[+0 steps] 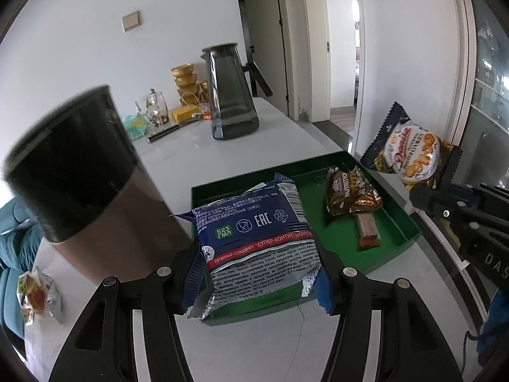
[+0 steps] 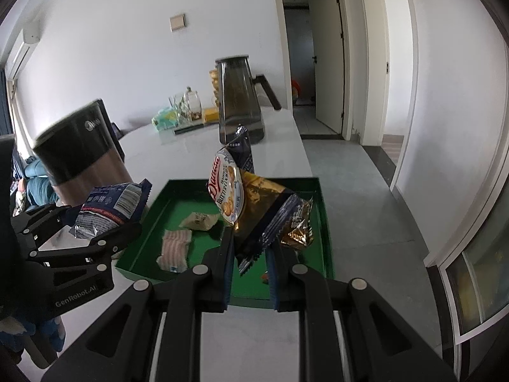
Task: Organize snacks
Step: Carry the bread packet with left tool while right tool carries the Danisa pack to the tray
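Both tools loaded, both over the green tray (image 1: pixel 410 222). Left tool (image 1: pixel 259 264) is clamped on the blue sandwich-cookie pack (image 1: pixel 254 235), gripped at the near end so the pack sticks out forward over the tray's near-left part, label side up; looks staged to drop flat. Right tool (image 2: pixel 251 267) is clamped on the Danisa butter cookie packet (image 2: pixel 251 203) by its lower crimped edge, so the packet stands up and leans left above the tray's right half. Already in the tray: a gold Nutritio wafer pack (image 1: pixel 350 191) and a brown bar (image 1: pixel 369 232) just beside it toward the right wall, plus a pale striped wrapper (image 2: pixel 175 248) and a small beige packet (image 2: pixel 200 221) left of centre. One loose candy wrapper (image 1: pixel 35 293) is on the bench (image 1: pixel 254 350), far left, outside the tray. Tall dark canister (image 1: pixel 76 172) stands just beside the tray's left wall, so the left approach is tight. Judgement: mid-task; free floor is centre-front, releases should go there.
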A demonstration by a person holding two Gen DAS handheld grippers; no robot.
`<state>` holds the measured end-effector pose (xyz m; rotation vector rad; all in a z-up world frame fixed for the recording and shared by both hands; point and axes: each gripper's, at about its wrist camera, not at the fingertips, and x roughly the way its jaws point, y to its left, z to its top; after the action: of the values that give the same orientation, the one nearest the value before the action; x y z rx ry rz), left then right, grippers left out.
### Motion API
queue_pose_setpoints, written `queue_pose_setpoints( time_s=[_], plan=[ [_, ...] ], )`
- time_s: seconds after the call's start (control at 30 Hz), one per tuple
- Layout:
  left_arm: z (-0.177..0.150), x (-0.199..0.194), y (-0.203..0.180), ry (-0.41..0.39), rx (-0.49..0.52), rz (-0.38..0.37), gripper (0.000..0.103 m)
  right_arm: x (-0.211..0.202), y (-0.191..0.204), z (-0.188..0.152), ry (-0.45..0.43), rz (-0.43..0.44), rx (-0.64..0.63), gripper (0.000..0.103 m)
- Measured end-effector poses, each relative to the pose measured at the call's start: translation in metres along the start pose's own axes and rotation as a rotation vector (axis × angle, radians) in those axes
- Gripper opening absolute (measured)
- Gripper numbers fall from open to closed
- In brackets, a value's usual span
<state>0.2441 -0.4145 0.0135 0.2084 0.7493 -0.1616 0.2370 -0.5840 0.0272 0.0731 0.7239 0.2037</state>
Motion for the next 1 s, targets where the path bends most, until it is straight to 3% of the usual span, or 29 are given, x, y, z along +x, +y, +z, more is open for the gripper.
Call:
queue_pose_setpoints(
  time_s=[0.37, 1.0],
  plan=[
    [-0.002, 0.051, -0.001, 0.062, -0.002, 0.0, 0.053, 0.054, -0.003, -0.011, 0.088, -0.023, 0.015, 0.0],
    [-0.013, 0.096, -0.01, 0.133, 0.005, -0.003, 0.053, 0.097, -0.01, -0.023, 0.18, -0.045, 0.035, 0.0]
  ],
)
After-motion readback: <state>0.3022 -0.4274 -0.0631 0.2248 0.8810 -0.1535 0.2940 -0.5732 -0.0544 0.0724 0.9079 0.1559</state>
